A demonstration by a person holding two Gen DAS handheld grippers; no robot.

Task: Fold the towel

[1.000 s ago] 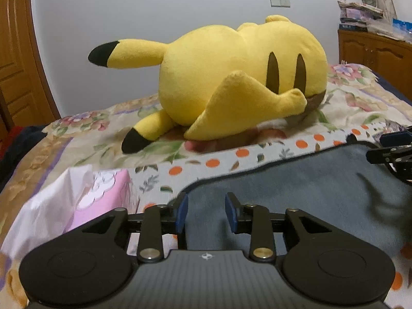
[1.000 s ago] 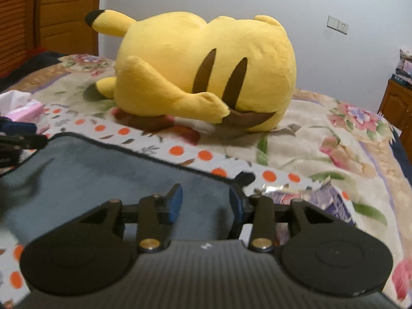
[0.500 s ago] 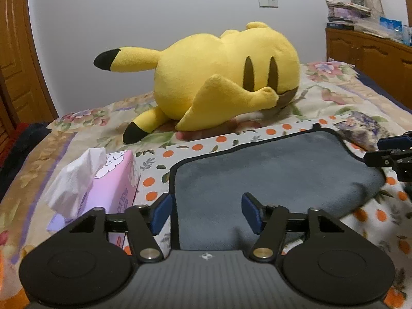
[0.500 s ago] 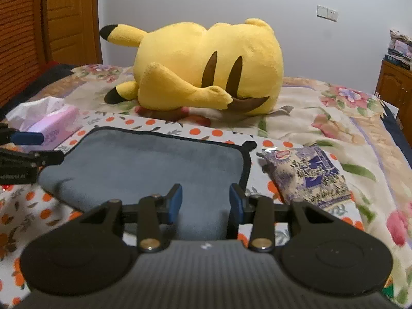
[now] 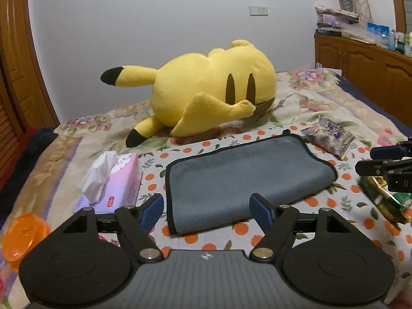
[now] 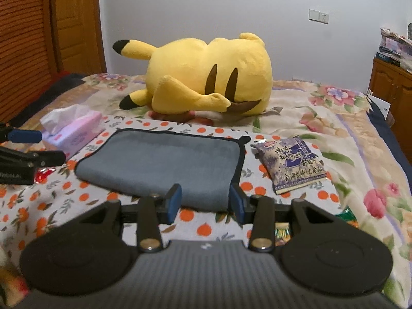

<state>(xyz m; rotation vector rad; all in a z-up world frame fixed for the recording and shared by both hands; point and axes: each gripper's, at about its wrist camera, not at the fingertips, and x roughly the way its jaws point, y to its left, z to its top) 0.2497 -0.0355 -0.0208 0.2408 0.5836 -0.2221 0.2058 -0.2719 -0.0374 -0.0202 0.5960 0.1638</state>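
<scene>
Left gripper (image 5: 206,209): blue-padded jaws are set wide apart and nothing is held. Half a second ago the gap was narrower; a second ago the jaws were nearly closed at the towel's edge. Right gripper (image 6: 205,200): jaws are parted moderately, nothing is held, and the gap is unchanged. Both grippers are now drawn back from the cloth.

Grey plush towel with black piping (image 5: 239,172): one, laid flat on the orange-dotted bedspread (image 6: 51,206) at 12 o'clock of both grippers, already doubled, its folded edge nearest the cameras. The release and retreat are judged to mean that one fold is finished; whether a further fold is intended cannot be told.

Pink tissue box with white tissue protruding (image 5: 113,180): one, at 9 o'clock of the towel.
Purple foil snack packet (image 6: 291,164): one, at 3 o'clock of the towel.
Large yellow plush toy with black-tipped ears (image 5: 206,92): one, at 12 o'clock beyond the towel.
Orange translucent plastic object (image 5: 24,237): one, at 8 o'clock.
</scene>
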